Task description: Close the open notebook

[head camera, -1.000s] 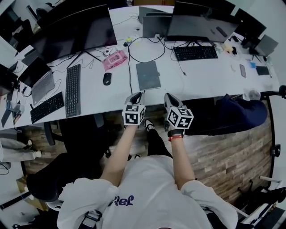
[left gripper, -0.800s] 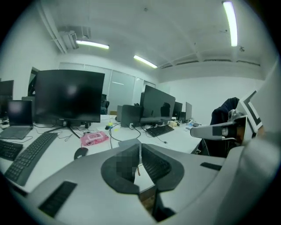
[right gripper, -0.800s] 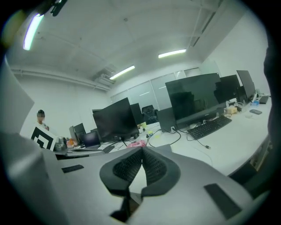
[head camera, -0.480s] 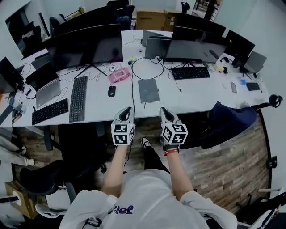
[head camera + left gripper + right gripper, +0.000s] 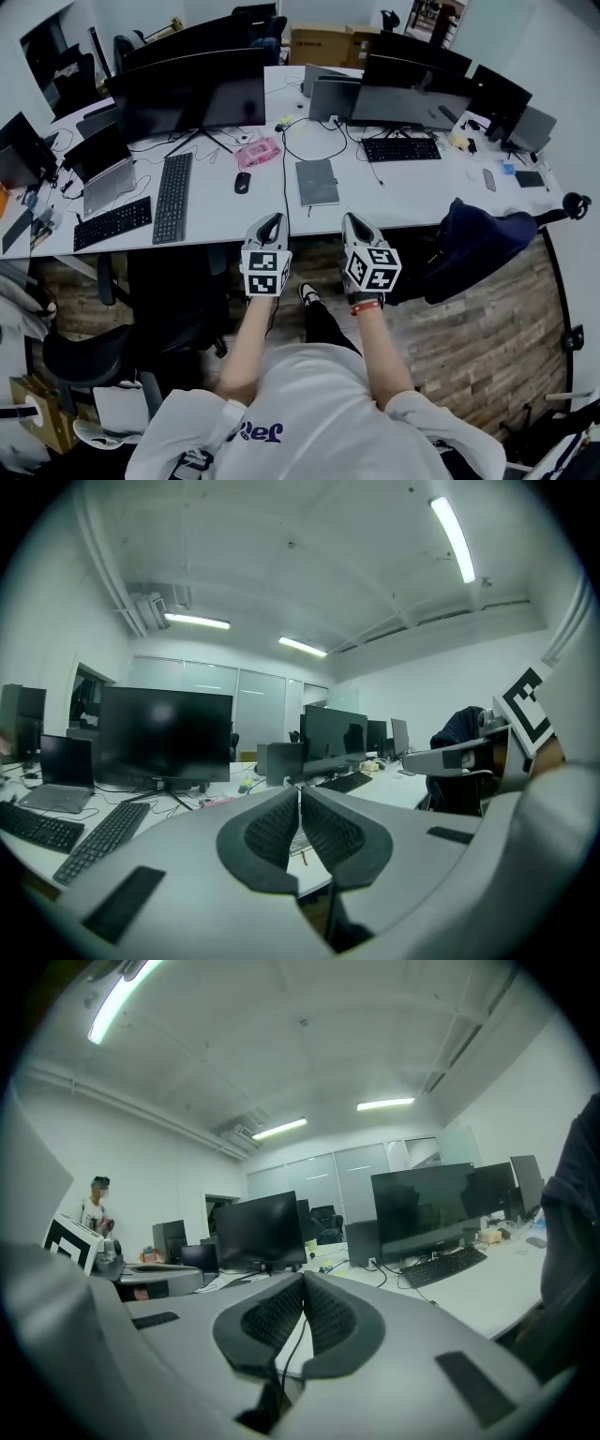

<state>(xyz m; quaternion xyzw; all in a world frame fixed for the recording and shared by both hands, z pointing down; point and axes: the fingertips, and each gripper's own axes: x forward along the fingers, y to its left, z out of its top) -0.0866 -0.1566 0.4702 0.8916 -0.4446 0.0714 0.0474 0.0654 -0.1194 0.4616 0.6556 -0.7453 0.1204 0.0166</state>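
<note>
A: How do the two tools stand?

B: The left gripper (image 5: 273, 220) has its jaws pressed together with nothing between them. The right gripper (image 5: 352, 221) is the same, pads meeting and empty. Both point forward, nearly level, side by side in front of the person's body, short of the edge of the white desk (image 5: 412, 192).

A: And the notebook?

B: The notebook (image 5: 317, 182) lies flat on the desk, ahead of the gap between the two grippers and a little back from the near edge. Its grey cover faces up and I see no spread pages. I judge it already closed.

A: So which step is this?

B: By my reading the closing is done, or needs only a check. Neither gripper touches the book. If the cover proved to be loose, the next move would be a reach forward over the desk edge and a light press on top with shut jaws.

A: What lies around it?

B: A black cable (image 5: 284, 183) runs down the desk just beside the notebook's left edge. Further left are a black mouse (image 5: 243, 182) and a black keyboard (image 5: 172, 197). A pink object (image 5: 258, 152) sits behind them; I cannot tell what it is. A large monitor (image 5: 187, 92) stands at the back.

A: Anything in the way?

B: Only the cable would be close to a reach. A dark jacket (image 5: 478, 246) hangs over a chair, well apart to the right.
</note>
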